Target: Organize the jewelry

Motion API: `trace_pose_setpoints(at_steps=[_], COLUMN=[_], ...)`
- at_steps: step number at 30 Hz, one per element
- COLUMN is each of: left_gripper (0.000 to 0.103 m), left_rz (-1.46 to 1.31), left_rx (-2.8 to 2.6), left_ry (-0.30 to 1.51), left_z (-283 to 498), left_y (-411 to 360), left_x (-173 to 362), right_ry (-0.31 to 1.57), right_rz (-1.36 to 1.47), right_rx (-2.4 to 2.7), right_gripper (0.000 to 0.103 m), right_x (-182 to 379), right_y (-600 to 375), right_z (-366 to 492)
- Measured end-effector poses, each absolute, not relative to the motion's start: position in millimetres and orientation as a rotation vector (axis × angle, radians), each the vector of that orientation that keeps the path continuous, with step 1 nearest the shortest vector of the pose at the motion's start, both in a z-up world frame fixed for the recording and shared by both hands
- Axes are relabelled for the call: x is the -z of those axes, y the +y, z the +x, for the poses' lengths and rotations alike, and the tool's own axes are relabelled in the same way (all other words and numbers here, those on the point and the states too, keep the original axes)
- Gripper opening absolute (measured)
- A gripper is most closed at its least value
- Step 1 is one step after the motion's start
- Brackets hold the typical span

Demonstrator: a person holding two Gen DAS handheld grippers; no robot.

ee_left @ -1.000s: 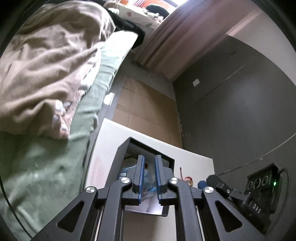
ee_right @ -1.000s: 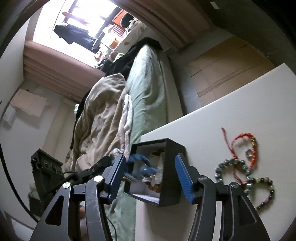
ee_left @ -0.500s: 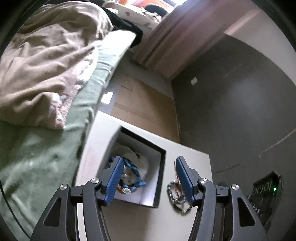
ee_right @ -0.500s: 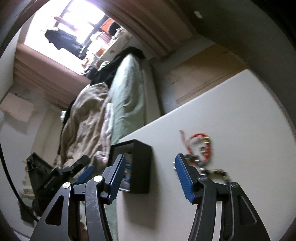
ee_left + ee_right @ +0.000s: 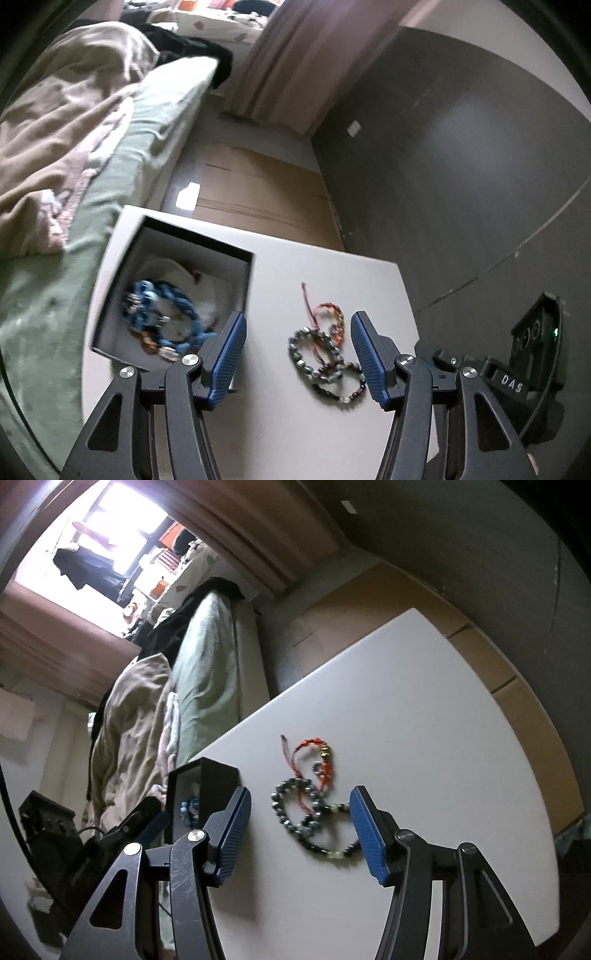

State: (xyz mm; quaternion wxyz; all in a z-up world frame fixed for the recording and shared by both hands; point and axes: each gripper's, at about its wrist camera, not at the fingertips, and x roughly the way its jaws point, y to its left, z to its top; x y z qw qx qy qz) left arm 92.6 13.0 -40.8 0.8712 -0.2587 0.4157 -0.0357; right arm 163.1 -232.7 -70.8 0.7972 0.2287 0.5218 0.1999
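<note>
- Left wrist view: the left gripper (image 5: 295,354) hangs over the white table (image 5: 325,269) with its jaws apart and nothing pressed between the blue pads (image 5: 229,354).
- A tangle of bracelets (image 5: 325,354) (grey beads, dark beads, a red cord) lies on the table between the fingers, touching neither.
- The black box (image 5: 247,280) sits just left of them, a blue bracelet (image 5: 162,314) inside it.
- Right wrist view: the right gripper (image 5: 301,830) is also spread wide and holds nothing.
- The same bracelets (image 5: 310,805) lie loose between its fingers; the black box (image 5: 218,786) stands beside the left finger, near the table edge by the bed (image 5: 210,664).
</note>
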Motion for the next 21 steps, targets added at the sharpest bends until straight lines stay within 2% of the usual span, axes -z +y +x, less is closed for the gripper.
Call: trace_pose_setpoints(at_steps=[5, 9, 11, 21], left_gripper=[0.059, 0.045, 0.042, 0.035], left_rz=[-0.497, -0.471, -0.467, -0.436], left_rx=[0.109, 0.122, 0.123, 0.105], left_ry=[0.899, 0.937, 0.957, 1.039], left_z=[98.8, 103.9, 106.4, 119.7], left_y=[-6.6, -19.9, -25.8, -48.2], left_x=[50.2, 59.6, 65.4, 91.8], right_ry=[1.125, 1.14, 1.135, 1.127], right_rz=[0.481, 0.497, 0.497, 0.52], right_rx=[-0.397, -0.369, -0.357, -0.351], right_gripper=[0.057, 0.057, 0.057, 0.056], right_x=[74.3, 79.6, 78.6, 77.1], right_y=[-246.6, -258.5, -262.8, -273.7], right_z=[164.8, 167.1, 167.4, 167.6])
